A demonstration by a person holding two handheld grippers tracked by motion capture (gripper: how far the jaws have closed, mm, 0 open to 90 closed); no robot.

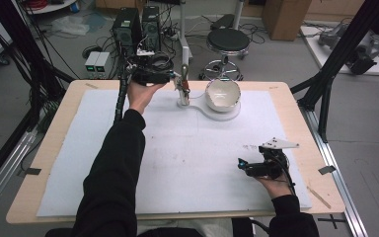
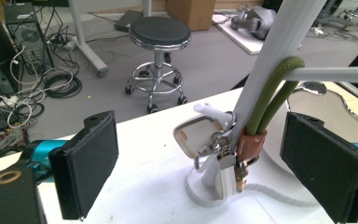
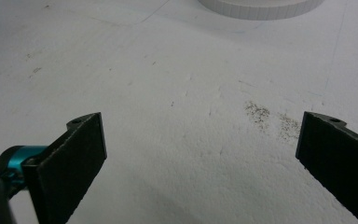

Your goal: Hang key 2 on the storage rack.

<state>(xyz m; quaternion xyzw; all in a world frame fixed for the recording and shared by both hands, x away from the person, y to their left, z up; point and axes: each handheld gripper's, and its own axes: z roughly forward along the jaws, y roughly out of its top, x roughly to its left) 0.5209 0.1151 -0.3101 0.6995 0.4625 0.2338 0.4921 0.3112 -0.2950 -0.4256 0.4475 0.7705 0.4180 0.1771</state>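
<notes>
A: Keyring (image 2: 219, 158) hangs on the white stand (image 2: 270, 65), far middle of the table (image 1: 286, 106), just left of the white bowl (image 1: 223, 95). Green loop (image 2: 272, 88) over the stand's peg, brown leather tab below, metal keys and a clip at the bottom.

B: Left gripper (image 2: 200, 163)?

A: Far side, right at the stand. Jaws stand wide, one each side of the keys, pads clear of them. Nothing gripped. In the high view that gripper (image 1: 170, 79) sits just left of the stand.

B: Keys touching the base?

A: They dangle close above the round white base; contact, cannot tell.

B: Right gripper (image 3: 200, 158)?

A: Near right of the table, well apart from the stand. Jaws wide too, nothing between them, just the white mat (image 3: 177, 84) below. High view has it (image 1: 249, 167) pointing left, low over the mat.

B: Bowl?

A: On its own round white base, just right of the stand, tilted.
</notes>
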